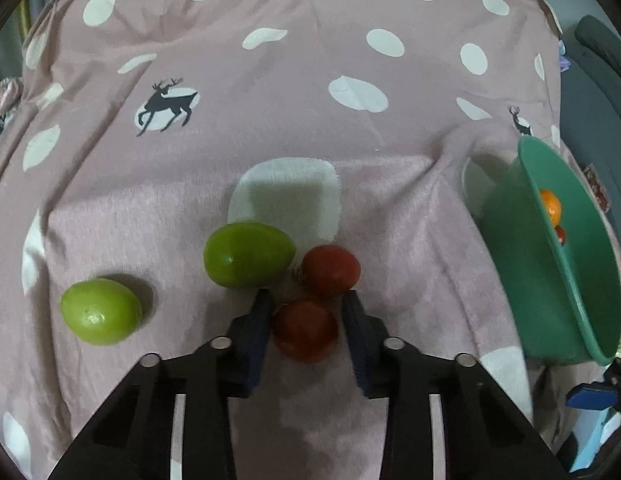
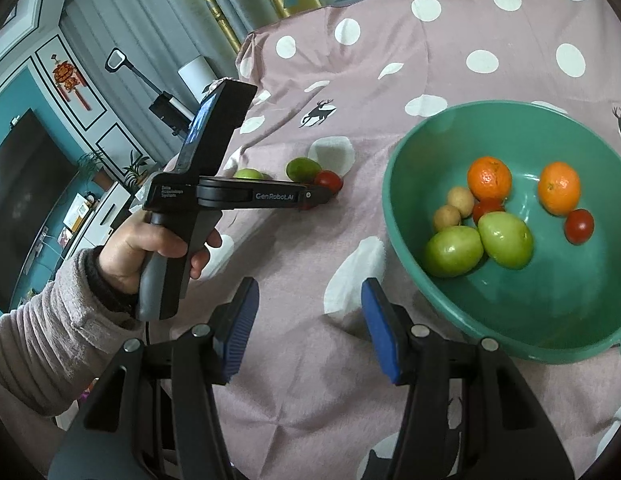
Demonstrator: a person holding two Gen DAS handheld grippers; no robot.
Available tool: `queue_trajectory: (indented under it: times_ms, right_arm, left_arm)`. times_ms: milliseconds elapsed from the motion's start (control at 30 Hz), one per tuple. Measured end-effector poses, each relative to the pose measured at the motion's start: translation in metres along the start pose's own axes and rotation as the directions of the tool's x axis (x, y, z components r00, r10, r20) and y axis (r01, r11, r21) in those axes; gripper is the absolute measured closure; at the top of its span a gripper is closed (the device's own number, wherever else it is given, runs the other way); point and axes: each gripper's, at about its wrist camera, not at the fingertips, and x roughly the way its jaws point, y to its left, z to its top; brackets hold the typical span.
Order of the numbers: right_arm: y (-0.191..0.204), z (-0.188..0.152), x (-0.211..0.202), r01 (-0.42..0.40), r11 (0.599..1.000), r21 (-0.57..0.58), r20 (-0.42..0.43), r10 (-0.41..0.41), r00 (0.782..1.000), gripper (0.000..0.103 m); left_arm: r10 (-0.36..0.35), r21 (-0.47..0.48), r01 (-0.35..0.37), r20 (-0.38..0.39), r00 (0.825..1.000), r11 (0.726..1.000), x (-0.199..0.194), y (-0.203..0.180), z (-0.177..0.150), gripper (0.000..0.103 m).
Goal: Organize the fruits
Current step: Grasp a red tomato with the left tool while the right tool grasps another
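Note:
My left gripper is open, its fingers on either side of a red tomato on the pink spotted cloth; contact is not clear. A second red tomato lies just beyond it, with a green fruit to its left and another green fruit farther left. The green bowl holds two oranges, two green fruits, tomatoes and small tan fruits. My right gripper is open and empty, left of the bowl. The left gripper's body shows in the right wrist view.
The bowl also shows at the right edge of the left wrist view, tilted by the lens. The cloth-covered table stretches away behind the fruits. A television and cabinets stand off to the left.

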Motion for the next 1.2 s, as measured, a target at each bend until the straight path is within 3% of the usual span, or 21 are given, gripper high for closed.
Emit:
queue_trajectory:
  times_ms: [200,533,800,967,1200]
  right_arm:
    - [0.005,0.006,0.006,0.002,1.0,-0.013,-0.003,-0.002,1.0,0.05]
    - [0.028,0.036,0.059,0.011,0.996,-0.086,-0.077,-0.018,0.997,0.05]
    - [0.039,0.08,0.119,0.153,0.967,-0.203,-0.131,-0.182,0.975,0.051]
    - [0.037,0.095,0.15,0.264,0.927,-0.268,-0.152,-0.311,0.938,0.052]
    - [0.033,0.099,0.169,0.302,0.903,-0.306,-0.173,-0.365,0.915,0.062]
  left_arm:
    - [0.005,0.006,-0.006,0.019,1.0,1.0,-0.011,0.009,-0.012,0.072]
    - [-0.034,-0.169,0.051,0.102,0.994,0.984,-0.056,0.068,-0.037,0.072]
    - [-0.054,-0.201,0.08,0.13,0.99,0.976,-0.062,0.081,-0.045,0.072]
    - [-0.061,-0.209,0.085,0.12,0.991,0.974,-0.054,0.086,-0.044,0.072]
    - [-0.085,-0.203,0.106,0.112,0.99,0.973,-0.049,0.086,-0.044,0.072]
